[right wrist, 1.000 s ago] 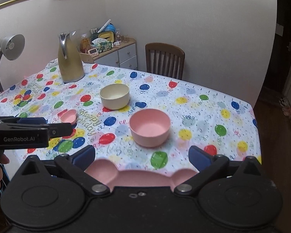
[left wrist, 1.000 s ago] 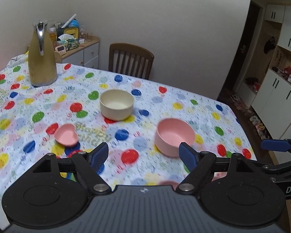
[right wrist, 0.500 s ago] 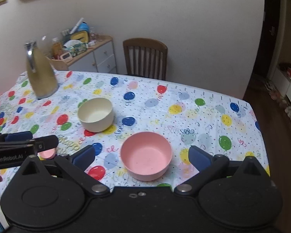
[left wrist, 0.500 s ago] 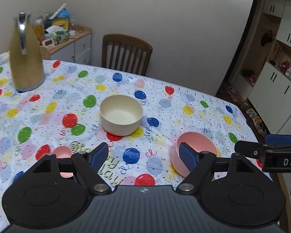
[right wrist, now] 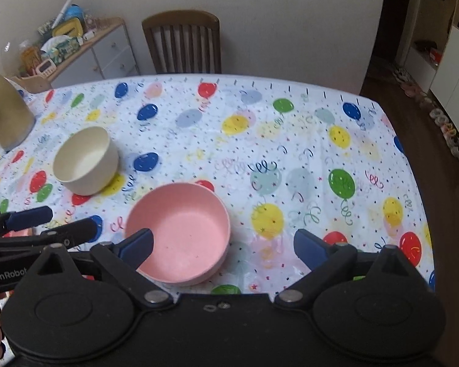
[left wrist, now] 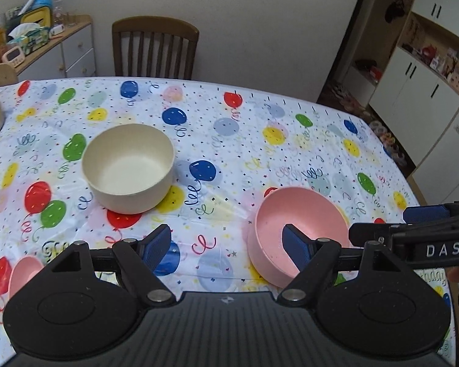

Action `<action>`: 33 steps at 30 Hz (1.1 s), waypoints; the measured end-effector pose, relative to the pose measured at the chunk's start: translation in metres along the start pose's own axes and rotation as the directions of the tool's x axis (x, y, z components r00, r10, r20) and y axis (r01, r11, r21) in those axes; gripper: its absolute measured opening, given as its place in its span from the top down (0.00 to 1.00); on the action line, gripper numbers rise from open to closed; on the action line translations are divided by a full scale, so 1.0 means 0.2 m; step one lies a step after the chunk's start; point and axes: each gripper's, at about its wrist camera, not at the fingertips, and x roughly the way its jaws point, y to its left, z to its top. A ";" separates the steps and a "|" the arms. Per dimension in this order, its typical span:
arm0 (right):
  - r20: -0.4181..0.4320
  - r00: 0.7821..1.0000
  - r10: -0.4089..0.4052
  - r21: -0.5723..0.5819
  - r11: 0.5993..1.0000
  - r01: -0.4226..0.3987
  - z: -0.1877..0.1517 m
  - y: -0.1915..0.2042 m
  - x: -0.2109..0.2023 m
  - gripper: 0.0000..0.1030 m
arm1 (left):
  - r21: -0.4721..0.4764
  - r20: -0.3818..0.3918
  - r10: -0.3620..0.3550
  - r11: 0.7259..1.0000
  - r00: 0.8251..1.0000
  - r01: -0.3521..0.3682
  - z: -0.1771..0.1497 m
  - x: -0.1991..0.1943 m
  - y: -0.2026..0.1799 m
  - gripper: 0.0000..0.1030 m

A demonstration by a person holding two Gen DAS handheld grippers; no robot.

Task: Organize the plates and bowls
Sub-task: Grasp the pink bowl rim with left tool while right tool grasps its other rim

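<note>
Compared with a second ago, both my views sit lower and closer over the table (left wrist: pixel 260 116): the cream bowl (left wrist: pixel 128 168) and the pink bowl (left wrist: pixel 293 232) loom larger, the gold jug (right wrist: pixel 3 107) has slid to the left border of each view, and the flat pink plate edge that showed under my right gripper has gone from sight

I count two bowls, one cream and one pink, plus one small pink dish (left wrist: pixel 23 275) of which only a sliver shows behind my left gripper's body. One jug, one wooden chair (left wrist: pixel 154 50) at the far edge, one cluttered sideboard (left wrist: pixel 55 49) beyond the far left corner

The cream bowl stands upright and empty toward the left half of the table, straight-walled and matte. The pink bowl is also upright and empty, round with a smooth matte inside, standing well apart from the cream one and nearer the near edge

My left gripper (left wrist: pixel 228 244) is spread wide with nothing between its blue pads; its right pad overlaps the pink bowl in the picture, though I cannot tell whether it touches. My right gripper (right wrist: pixel 223 246) is equally wide apart, its left pad lying across the pink bowl's near left rim in the view, contact unclear; the bowl sits left of centre between its fingers
</note>
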 end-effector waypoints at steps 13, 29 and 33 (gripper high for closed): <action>-0.087 0.996 -0.020 0.028 0.999 0.023 -0.05 -0.02 0.19 0.31 | 0.014 -0.104 -0.067 0.998 0.992 0.069 0.02 0.24 -0.04 0.46; -0.123 0.992 0.001 0.072 0.997 0.008 -0.05 0.00 0.24 0.78 | -0.025 -0.136 -0.107 0.994 0.985 0.104 0.01 0.28 -0.06 0.87; -0.126 0.992 0.000 0.069 0.998 0.009 -0.04 0.01 0.23 0.88 | -0.027 -0.133 -0.096 0.995 0.986 0.094 0.01 0.27 -0.06 0.89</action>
